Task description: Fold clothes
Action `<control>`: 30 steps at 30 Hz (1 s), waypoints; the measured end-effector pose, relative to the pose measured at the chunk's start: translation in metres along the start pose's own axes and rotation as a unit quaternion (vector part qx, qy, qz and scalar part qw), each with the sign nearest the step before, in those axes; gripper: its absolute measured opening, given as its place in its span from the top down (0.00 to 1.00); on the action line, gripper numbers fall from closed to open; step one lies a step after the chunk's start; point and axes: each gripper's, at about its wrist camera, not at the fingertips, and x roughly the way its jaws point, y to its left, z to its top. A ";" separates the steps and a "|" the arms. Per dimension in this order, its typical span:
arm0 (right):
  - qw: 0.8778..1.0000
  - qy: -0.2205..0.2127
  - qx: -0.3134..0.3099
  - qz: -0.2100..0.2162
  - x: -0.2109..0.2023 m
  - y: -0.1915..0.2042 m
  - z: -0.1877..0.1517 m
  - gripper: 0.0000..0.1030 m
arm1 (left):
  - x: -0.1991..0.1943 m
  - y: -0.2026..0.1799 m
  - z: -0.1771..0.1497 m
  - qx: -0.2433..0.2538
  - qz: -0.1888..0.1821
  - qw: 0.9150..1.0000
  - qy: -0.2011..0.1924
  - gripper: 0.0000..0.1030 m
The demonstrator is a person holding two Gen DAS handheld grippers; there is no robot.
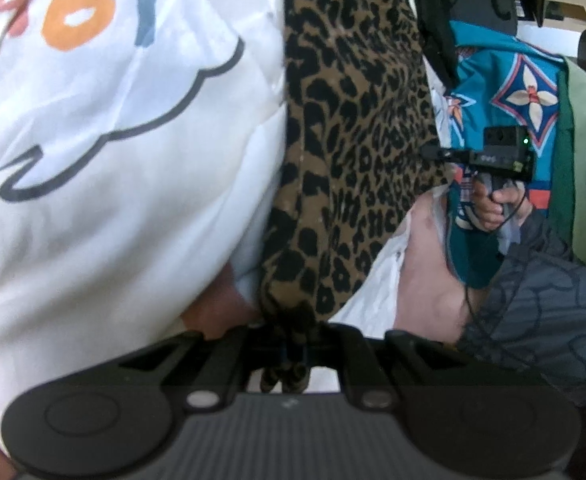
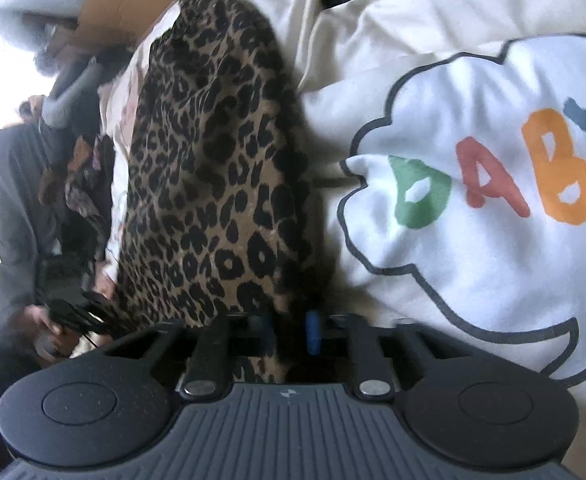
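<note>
Leopard-print cloth [image 1: 345, 152], tan with black spots, thin and creased, runs as 1 long band from the top centre of the left wrist view down to the bottom centre. Its gathered end is pinched between the closed fingers of the left gripper [image 1: 289, 354]. In the right wrist view the same cloth [image 2: 213, 184] fills the centre left; its lower edge goes in between the fingers of the right gripper [image 2: 291, 334], which stand close together and clamped on it, with 2 blue pads showing.

White fabric [image 2: 473, 208] with a dark cloud outline and coloured letters lies beside the cloth, at the right of the right wrist view and at the left [image 1: 105, 140] of the left wrist view.

Cardboard box [image 2: 133, 4], upper left of the right wrist view: cut off, contents not visible.

Teal patterned fabric [image 1: 505, 92], right of the left wrist view, is partly hidden by a hand [image 1: 497, 204] gripping a black device. Both views are blurred.
</note>
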 end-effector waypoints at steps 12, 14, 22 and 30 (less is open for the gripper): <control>0.998 -0.009 -0.036 0.060 -0.022 0.043 -0.014 0.98 | -0.081 -0.030 0.004 0.058 -0.014 0.997 -0.038 0.95; 0.997 -0.005 -0.038 0.065 -0.022 0.049 -0.016 0.98 | -0.089 -0.030 0.000 0.058 -0.007 0.998 -0.039 0.95; 0.995 0.030 -0.055 0.084 -0.018 0.064 -0.036 0.98 | -0.094 -0.021 -0.022 0.032 0.003 0.999 -0.032 0.95; 0.992 0.068 -0.055 0.090 -0.007 0.070 -0.057 0.98 | -0.093 -0.025 -0.041 0.008 0.011 1.000 -0.019 0.95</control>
